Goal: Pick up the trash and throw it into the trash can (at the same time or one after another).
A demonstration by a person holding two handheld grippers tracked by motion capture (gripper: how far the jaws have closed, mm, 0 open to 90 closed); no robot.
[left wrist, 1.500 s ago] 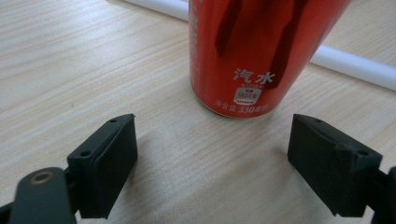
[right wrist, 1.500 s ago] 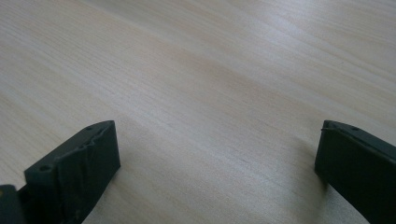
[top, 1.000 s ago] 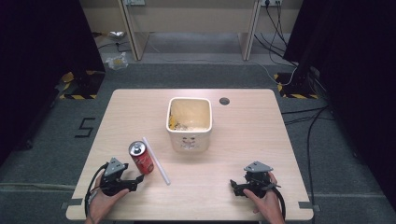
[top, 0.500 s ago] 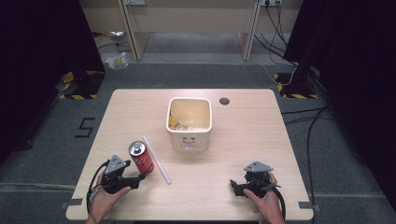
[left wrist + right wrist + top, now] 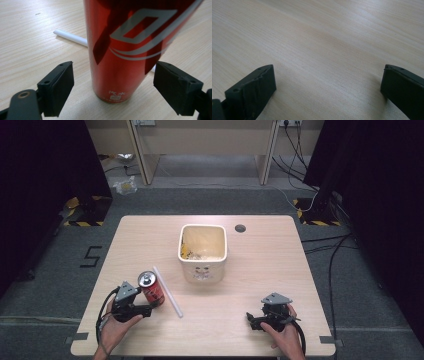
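Red can [image 5: 120, 50] stands upright between my left gripper's [image 5: 113, 87] jaws, which are spread wide with a gap on each side, so nothing is gripped. From the high view I see the can [image 5: 151, 287] near the table's [image 5: 150, 230] front left, just beside that gripper [image 5: 145, 309]. A white straw [image 5: 167, 291] lies flat just past the can, running toward the bin [image 5: 203, 250] at the table's middle; the bin holds some scraps I can't make out. My right gripper [image 5: 252, 319] rests at the front right, well apart from everything. In its own view the jaws are spread wide over bare wood [image 5: 324, 50], holding nothing.
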